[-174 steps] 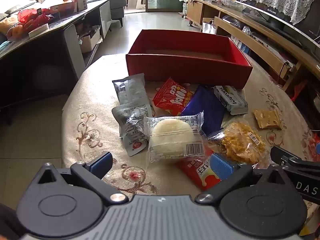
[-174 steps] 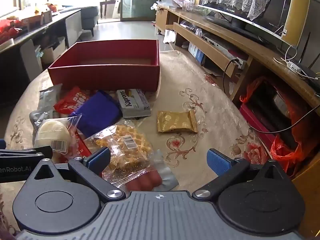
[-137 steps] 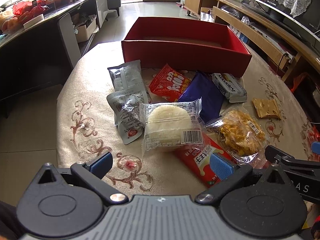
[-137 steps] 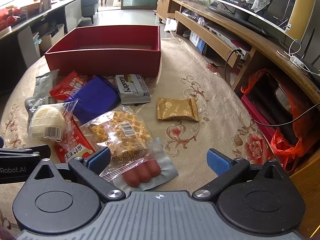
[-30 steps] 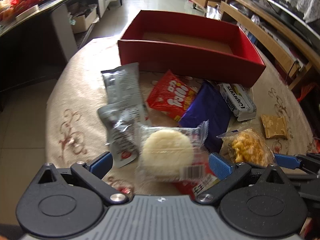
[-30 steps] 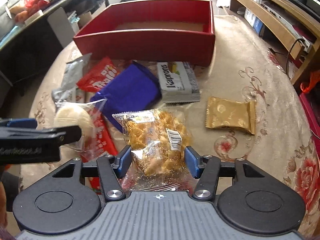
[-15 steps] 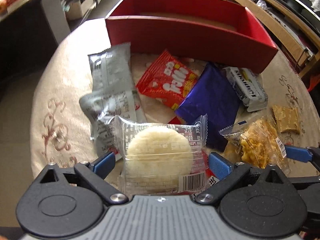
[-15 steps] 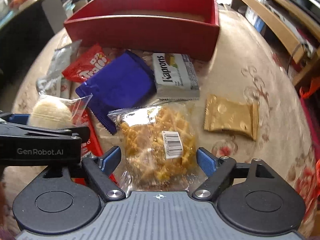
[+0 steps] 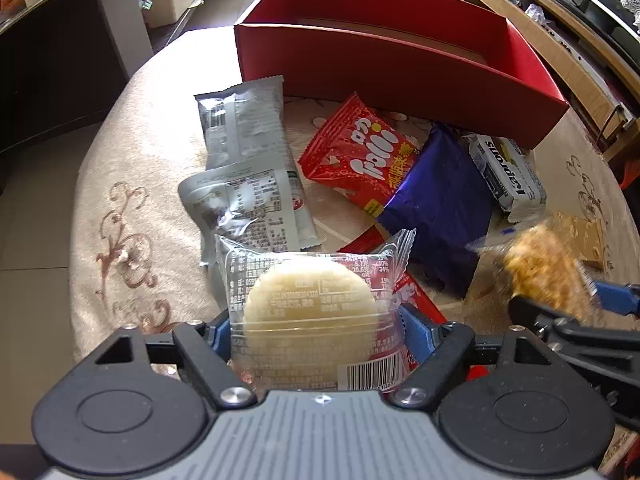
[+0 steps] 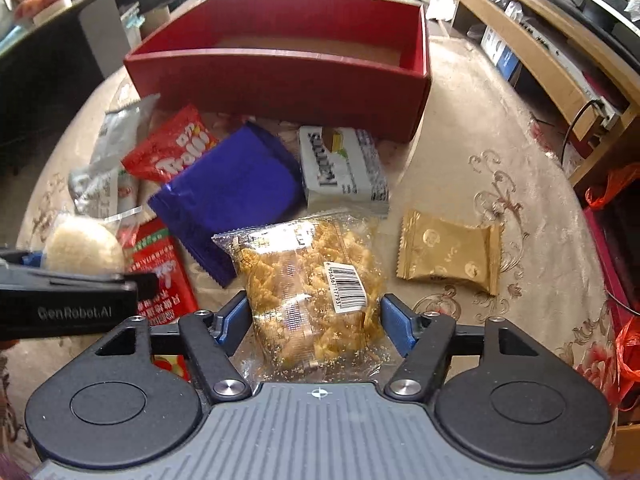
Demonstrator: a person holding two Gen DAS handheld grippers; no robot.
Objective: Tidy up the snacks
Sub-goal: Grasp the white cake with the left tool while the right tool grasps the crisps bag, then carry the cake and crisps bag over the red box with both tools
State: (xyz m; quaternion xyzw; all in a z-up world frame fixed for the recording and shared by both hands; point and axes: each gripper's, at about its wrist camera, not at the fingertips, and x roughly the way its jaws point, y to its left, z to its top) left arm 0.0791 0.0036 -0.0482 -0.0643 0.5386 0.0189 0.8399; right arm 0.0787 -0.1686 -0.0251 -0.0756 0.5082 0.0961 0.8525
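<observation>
My left gripper (image 9: 316,330) is shut on a clear packet with a round white cake (image 9: 312,304), held above the table. My right gripper (image 10: 316,320) is shut on a clear bag of yellow waffle snack (image 10: 312,280), also lifted. An open red box (image 9: 400,56) stands at the table's far side, its floor bare where visible; it also shows in the right wrist view (image 10: 280,72). Loose on the table lie grey packets (image 9: 244,160), a red Trolli bag (image 9: 360,156), a blue packet (image 9: 436,208), a white Kaprons pack (image 10: 340,164), a gold packet (image 10: 448,252) and a red packet (image 10: 160,272).
The round table has a beige embroidered cloth (image 10: 500,184). A low wooden TV bench (image 10: 540,52) runs along the right. A dark counter (image 9: 48,60) stands at the left. Red bags (image 10: 624,336) lie on the floor at the right.
Both grippers have closed on their packets: the left on the white cake, the right on the waffle bag. Both have lifted and moved towards the red box.
</observation>
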